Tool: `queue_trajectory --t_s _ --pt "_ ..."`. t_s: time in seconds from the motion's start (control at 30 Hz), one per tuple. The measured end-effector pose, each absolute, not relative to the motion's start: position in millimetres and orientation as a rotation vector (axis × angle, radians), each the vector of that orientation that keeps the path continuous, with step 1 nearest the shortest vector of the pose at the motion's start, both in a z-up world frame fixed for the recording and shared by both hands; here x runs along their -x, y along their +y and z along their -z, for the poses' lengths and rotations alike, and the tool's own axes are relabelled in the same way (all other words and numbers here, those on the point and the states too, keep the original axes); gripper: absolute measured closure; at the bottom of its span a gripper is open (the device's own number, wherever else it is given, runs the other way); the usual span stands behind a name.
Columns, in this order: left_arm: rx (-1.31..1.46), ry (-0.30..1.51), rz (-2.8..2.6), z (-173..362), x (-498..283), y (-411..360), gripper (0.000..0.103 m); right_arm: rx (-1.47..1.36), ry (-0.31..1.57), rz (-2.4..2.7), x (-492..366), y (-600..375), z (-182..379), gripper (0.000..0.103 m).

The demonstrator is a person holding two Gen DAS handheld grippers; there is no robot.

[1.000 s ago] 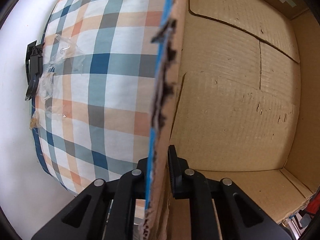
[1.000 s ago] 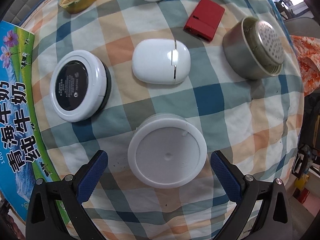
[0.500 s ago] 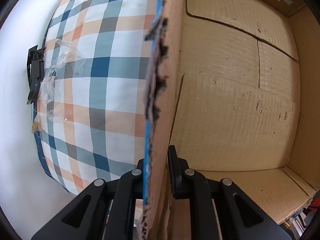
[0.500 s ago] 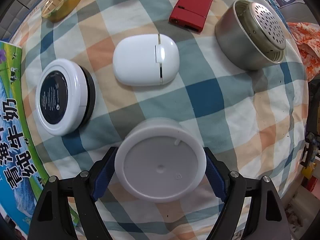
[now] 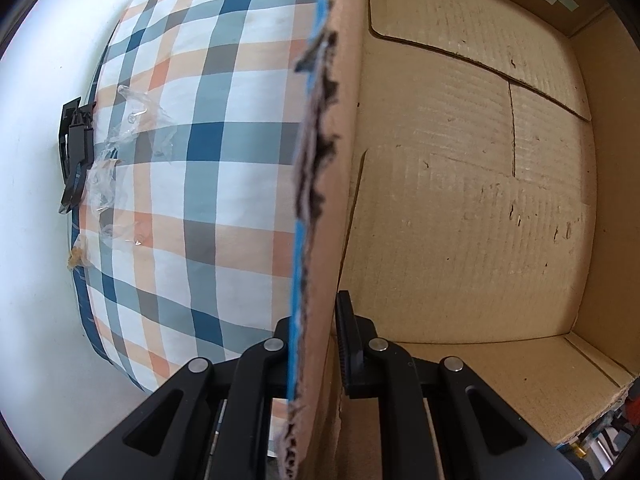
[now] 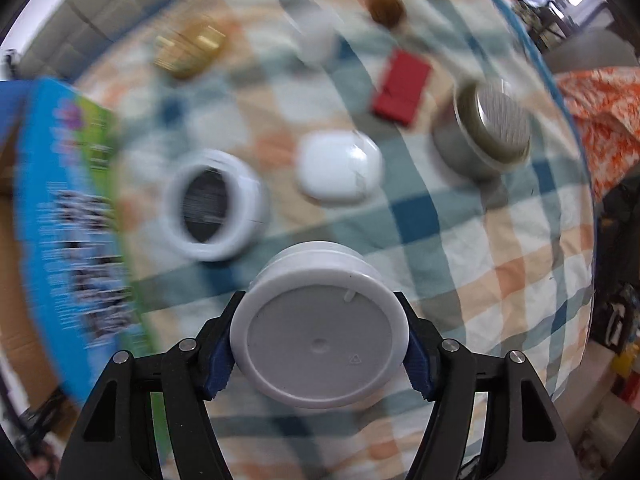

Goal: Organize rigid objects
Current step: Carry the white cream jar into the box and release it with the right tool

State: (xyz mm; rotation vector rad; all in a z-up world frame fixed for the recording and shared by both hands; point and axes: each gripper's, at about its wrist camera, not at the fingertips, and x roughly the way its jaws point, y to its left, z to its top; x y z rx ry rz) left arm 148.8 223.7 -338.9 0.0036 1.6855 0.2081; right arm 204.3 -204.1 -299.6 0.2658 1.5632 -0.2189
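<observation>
right gripper (image 6: 318, 354): fingers clamped on the white round jar (image 6: 320, 326), one blue pad each side of its wide rim. Jar looks clear of the checked cloth (image 6: 500, 264), though I can't confirm the gap under it.
left gripper (image 5: 314, 344): fingers narrow, pinching the torn side wall (image 5: 320, 184) of the cardboard box (image 5: 472, 208). Box interior shows no items in this view.
grip risk: pads contact only the curved rim, so the hold is two small patches. A tilt or a sudden stop could roll the jar out between the fingers.
motion risk: the right wrist view is heavily smeared, so the hand is probably moving fast. A hard swing raises the slip chance.
collision risk: the black-lidded white tin (image 6: 214, 206) and white oval case (image 6: 340, 170) sit near the jar on the side towards the box. A low carry could clip them. The metal strainer cup (image 6: 486, 132), red card case (image 6: 402, 86) and gold lid (image 6: 190, 50) are further off, so less exposed.
box risk: the wall edge is ragged and thin. Pulling on it could tear it further or fold it inward, narrowing the opening.
entry risk: the printed blue outer face (image 6: 60, 216) stands at the left of the jar's path; a low approach would hit the wall rather than clear it.
drop risk: releasing high over the box floor could let the jar bounce or land on its side.
</observation>
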Motion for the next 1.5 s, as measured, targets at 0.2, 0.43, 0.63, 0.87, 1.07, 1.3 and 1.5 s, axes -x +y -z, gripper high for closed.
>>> queue_trajectory --t_s 0.2,0.43,0.63,0.87,1.07,1.3,1.5 --pt "0.003 1.677 -0.208 336 -147 224 0.095 -0.205 1.431 0.027 -230 -143 213 0.032" --pt "0.010 1.665 -0.204 334 -144 224 0.095 -0.101 1.387 -0.179 -267 -32 181 0.032" --pt "0.041 1.666 -0.208 333 -145 229 0.095 -0.032 1.444 -0.230 -292 37 217 0.032" --pt "0.060 1.669 -0.204 336 -145 235 0.095 -0.012 1.524 -0.246 -319 74 275 0.032" --pt "0.058 1.669 -0.199 336 -146 238 0.095 0.002 1.550 -0.215 -344 93 304 0.032" --pt "0.058 1.670 -0.197 337 -148 238 0.095 0.021 1.572 -0.191 -359 103 328 0.031" --pt "0.052 1.669 -0.195 338 -147 235 0.095 0.004 1.576 -0.206 -368 106 344 0.031"
